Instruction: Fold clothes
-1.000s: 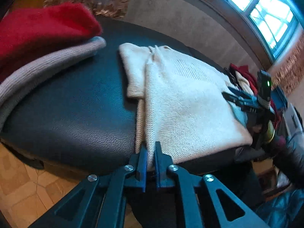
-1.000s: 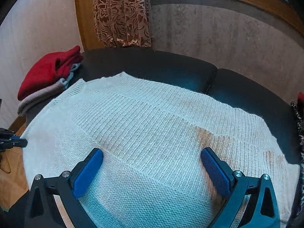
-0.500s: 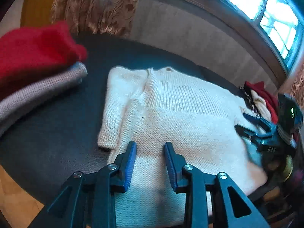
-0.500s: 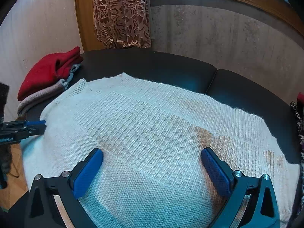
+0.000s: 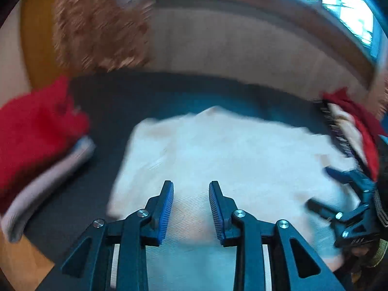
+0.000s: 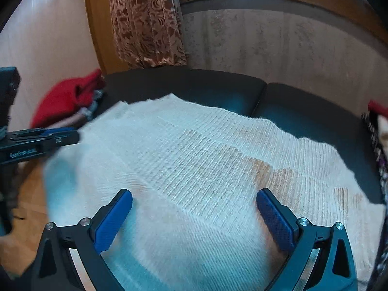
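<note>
Left gripper (image 5: 191,189) hovering over cream sweater (image 5: 232,160), jaws parted and released, nothing pinched between blue pads (image 5: 167,208), only knit visible below the gap. Seen side-on in right wrist view at far left edge (image 6: 72,135), over the sweater's left border.

Far left on dark leather seat (image 5: 116,111): folded red garment (image 5: 36,131) stacked on folded grey garment (image 5: 48,181); same stack in right wrist view (image 6: 65,99), grey layer (image 6: 80,117) under it. Wood floor (image 5: 21,262) showing past seat's near left corner. Patterned brown curtain (image 6: 145,21) hanging behind seat, left of centre; heavily blurred in left wrist view (image 5: 101,24).

Centre: sweater spread flat across the seat, ribbed knit, one folded layer edge running diagonally across (image 6: 218,160). Seam between two seat cushions (image 6: 260,101) behind sweater. Plain wall panel (image 6: 278,46) above, window (image 5: 346,9) at upper right.

Right gripper (image 6: 194,206) over sweater's near part, jaws spread wide, released, pads (image 6: 114,220) clear of fabric pinch, knit below. Visible too at right edge of left wrist view (image 5: 339,191), over sweater's right side.

Far right: pile of unfolded clothes (image 5: 351,131), red and patterned pieces, on the seat's right end, just beside sweater's edge; blurred.
</note>
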`<state>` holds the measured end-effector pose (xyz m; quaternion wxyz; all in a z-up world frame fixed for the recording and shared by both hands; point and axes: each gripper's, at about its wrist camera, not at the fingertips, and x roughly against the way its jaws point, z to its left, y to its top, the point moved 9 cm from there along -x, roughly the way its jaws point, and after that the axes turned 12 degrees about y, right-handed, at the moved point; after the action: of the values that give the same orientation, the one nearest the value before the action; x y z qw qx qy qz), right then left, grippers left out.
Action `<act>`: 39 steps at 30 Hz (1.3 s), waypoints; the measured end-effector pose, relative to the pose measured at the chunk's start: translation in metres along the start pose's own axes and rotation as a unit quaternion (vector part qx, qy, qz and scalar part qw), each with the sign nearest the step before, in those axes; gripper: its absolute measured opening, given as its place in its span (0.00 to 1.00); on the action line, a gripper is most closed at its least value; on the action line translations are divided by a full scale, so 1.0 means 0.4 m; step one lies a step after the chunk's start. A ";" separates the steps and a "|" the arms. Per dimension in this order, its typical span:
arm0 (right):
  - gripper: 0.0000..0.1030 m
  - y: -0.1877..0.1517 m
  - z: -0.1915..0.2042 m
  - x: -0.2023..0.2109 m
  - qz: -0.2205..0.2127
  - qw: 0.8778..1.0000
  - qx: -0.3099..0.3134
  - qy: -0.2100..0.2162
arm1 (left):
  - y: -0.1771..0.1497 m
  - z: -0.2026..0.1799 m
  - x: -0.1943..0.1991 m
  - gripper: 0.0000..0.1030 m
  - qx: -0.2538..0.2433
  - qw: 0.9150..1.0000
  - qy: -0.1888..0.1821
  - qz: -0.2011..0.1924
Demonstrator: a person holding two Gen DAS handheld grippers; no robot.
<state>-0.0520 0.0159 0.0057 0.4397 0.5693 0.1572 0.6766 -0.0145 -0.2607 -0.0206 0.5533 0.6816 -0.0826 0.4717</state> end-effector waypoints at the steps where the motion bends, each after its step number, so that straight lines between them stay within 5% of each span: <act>1: 1.00 -0.009 0.005 0.029 -0.005 1.000 -0.011 0.020 | 0.004 -0.045 0.009 0.31 -0.014 1.000 -0.020 -0.005; 4: 1.00 -0.083 0.013 0.162 -0.022 0.994 -0.049 0.090 | 0.003 -0.178 0.026 0.32 -0.057 0.995 -0.076 -0.012; 9: 1.00 -0.269 -0.070 0.377 -0.018 0.984 -0.143 0.109 | -0.060 -0.391 0.029 0.32 -0.122 0.980 -0.155 0.004; 14: 1.00 -0.403 -0.105 0.498 -0.026 0.974 -0.193 0.115 | -0.128 -0.490 0.036 0.35 -0.161 0.974 -0.159 0.005; 19: 1.00 -0.392 -0.058 0.466 -0.045 0.968 -0.183 0.165 | -0.128 -0.491 0.006 0.39 -0.154 0.973 -0.168 0.019; 27: 1.00 -0.340 -0.070 0.399 -0.040 0.970 -0.158 0.180 | -0.135 -0.475 -0.006 0.40 -0.116 0.973 -0.199 0.037; 30: 1.00 -0.335 -0.070 0.376 -0.018 0.970 -0.152 0.191 | -0.137 -0.478 -0.007 0.40 -0.113 0.973 -0.198 0.035; 36: 1.00 -0.344 -0.035 0.354 0.094 0.968 -0.098 0.209 | -0.138 -0.483 -0.012 0.40 -0.121 0.972 -0.199 0.034; 39: 1.00 -0.336 -0.058 0.363 0.098 0.971 -0.097 0.194 | -0.138 -0.485 -0.015 0.40 -0.114 0.973 -0.200 0.032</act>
<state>-0.0122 0.2106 -0.0053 0.3858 0.3944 0.1162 0.8259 -0.0897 -0.0813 -0.0734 0.5843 0.6917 -0.2666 0.3304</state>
